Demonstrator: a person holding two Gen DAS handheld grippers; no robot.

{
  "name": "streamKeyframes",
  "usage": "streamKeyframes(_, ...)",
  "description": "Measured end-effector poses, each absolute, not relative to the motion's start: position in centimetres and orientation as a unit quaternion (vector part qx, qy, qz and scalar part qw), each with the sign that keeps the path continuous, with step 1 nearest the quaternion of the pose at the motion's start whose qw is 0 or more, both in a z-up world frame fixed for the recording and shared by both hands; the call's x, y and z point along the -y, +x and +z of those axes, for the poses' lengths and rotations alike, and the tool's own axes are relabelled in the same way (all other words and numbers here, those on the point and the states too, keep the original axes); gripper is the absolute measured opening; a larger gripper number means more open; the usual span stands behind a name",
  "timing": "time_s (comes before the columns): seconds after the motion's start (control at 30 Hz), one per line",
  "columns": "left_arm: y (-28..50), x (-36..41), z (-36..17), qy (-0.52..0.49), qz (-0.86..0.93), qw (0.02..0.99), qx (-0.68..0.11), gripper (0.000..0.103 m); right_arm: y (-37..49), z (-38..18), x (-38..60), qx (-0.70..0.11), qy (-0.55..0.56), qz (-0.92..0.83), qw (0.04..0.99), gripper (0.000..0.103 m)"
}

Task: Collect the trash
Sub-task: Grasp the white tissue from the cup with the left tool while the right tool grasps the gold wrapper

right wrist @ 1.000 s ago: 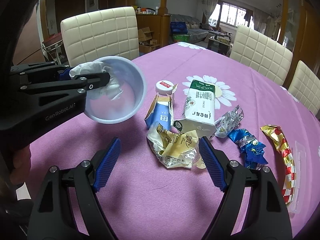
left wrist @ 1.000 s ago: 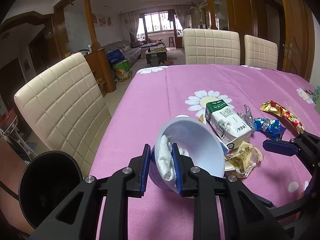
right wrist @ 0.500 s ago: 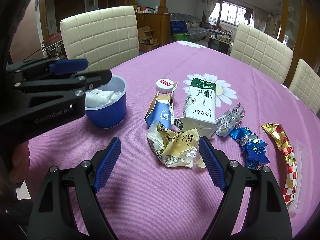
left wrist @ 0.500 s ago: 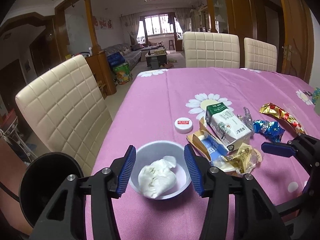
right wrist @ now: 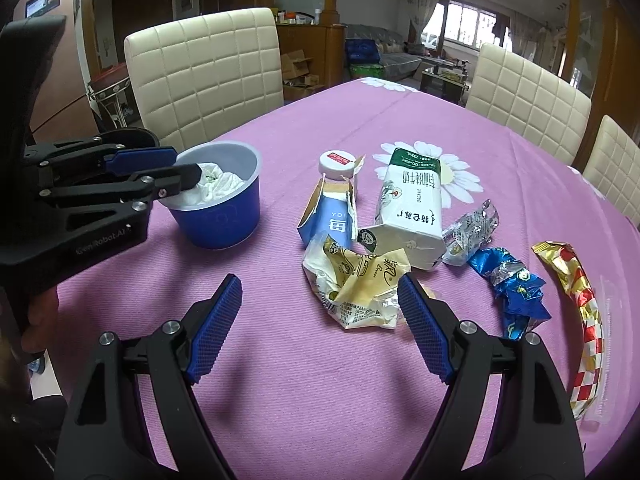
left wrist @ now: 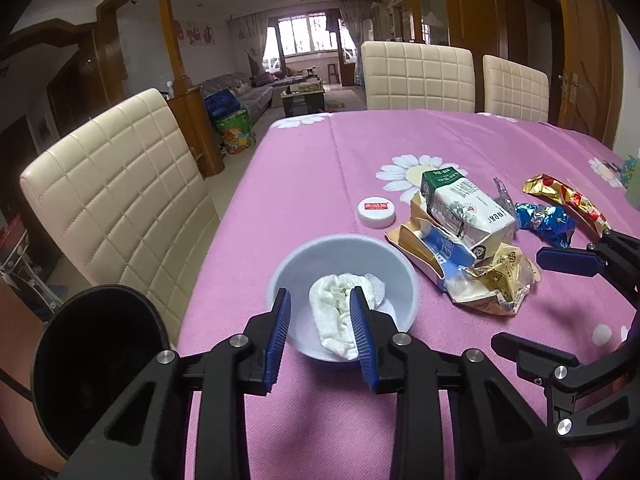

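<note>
Closing: left gripper [left wrist: 320,312] jaws straddle cup [left wrist: 344,248] rim, tissue [left wrist: 340,300] untouched | cup upright, earlier tilted | right gripper [right wrist: 320,312] wide, empty

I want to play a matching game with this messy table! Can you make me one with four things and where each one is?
Things:
1. white tissue
2. bottle cap
3. milk carton
4. red-and-gold wrapper

Places:
A. far right end of the trash row
B. inside the blue cup
C. lying on its side on the daisy print
D. standing alone behind the torn blue box

Pairs: 1-B, 2-D, 3-C, 4-A
</note>
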State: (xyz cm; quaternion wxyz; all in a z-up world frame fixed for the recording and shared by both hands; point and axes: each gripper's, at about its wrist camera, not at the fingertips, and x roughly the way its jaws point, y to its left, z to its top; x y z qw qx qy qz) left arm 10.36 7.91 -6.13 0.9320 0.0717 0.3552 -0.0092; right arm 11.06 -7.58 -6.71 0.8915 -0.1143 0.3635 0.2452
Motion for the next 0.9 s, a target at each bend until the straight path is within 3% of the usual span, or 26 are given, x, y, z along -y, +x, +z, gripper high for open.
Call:
streamKeyframes(0.37,11.8,-8.5,-6.9,0.042,-0.008,0.923,-0.382,0.005,11.0,-6.7,7.6,-0.364,-0.11,0.243,0.893,0.077)
streamKeyframes(0.57,11.3,-8.7,-6.2,0.026,0.0,0.93,-0.366,0.003,12.1,-7.5,7.8,-0.387,-0.107,0.231,0.886,0.049)
streamKeyframes(0.73,10.8,-8.2,-5.4,0.03,0.004,0.936,-0.349,0.003,12.8,-8.1,8.2,-0.403,-0.097,0.231,0.88,0.038)
streamKeyframes(0.83,10.6,-8.2,-5.4,0.027,0.002,0.937,-0.348,0.003,12.9,-8.4,8.2,-0.41,-0.095,0.237,0.876,0.019)
streamKeyframes(0.9,10.3,-8.1,-5.3,0.029,0.005,0.939,-0.344,0.003,12.7,-8.3,8.2,-0.402,-0.096,0.23,0.881,0.016)
